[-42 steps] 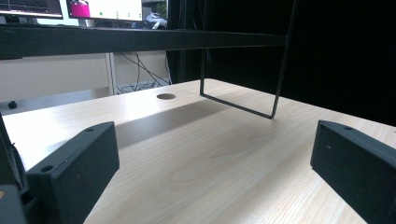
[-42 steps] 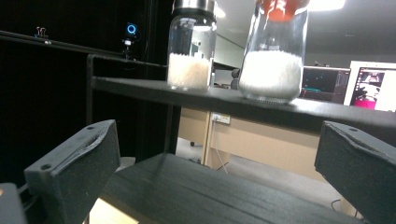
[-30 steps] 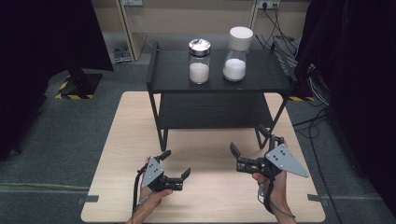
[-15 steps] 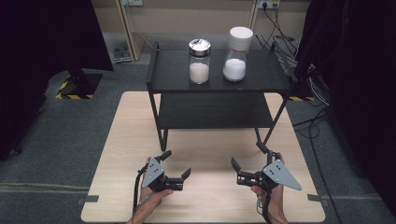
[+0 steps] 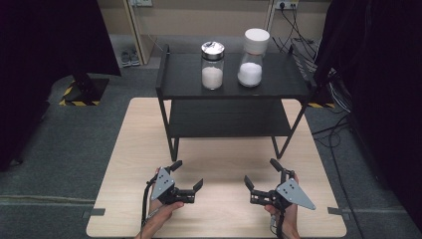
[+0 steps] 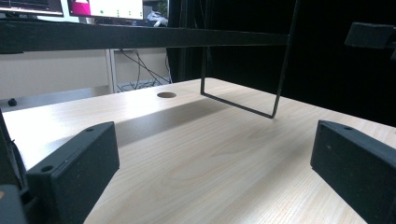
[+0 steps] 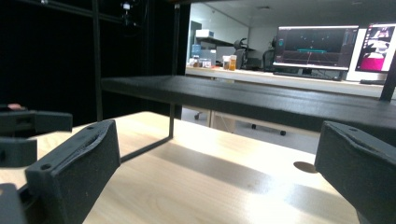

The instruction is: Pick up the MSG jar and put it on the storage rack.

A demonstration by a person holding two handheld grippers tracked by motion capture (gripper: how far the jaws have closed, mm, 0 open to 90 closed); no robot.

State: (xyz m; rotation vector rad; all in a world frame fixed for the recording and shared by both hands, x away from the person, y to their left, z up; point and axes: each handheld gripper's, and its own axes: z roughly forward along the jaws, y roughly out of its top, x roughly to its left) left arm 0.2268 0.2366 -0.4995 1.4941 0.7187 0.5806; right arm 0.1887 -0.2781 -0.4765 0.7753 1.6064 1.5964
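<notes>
Black left hand-held gripper (image 5: 188,176) pointing right, right hand-held gripper (image 5: 261,175) pointing left

Bench (image 5: 124,164): pale wood, smooth, matt with faint grain. Shelf rack (image 5: 179,82): black, matt boards on thin metal legs. Left jar (image 5: 212,65): clear glass, shiny metal lid. Right jar (image 5: 252,59): clear glass, matt white cap. Left gripper (image 5: 188,177) and right gripper (image 5: 261,174): matt black plastic, slightly grainy.

both forearms (image 5: 154,226) are cut off by the high view's bottom edge; monitor screens (image 7: 317,46) stay unreadable.
</notes>
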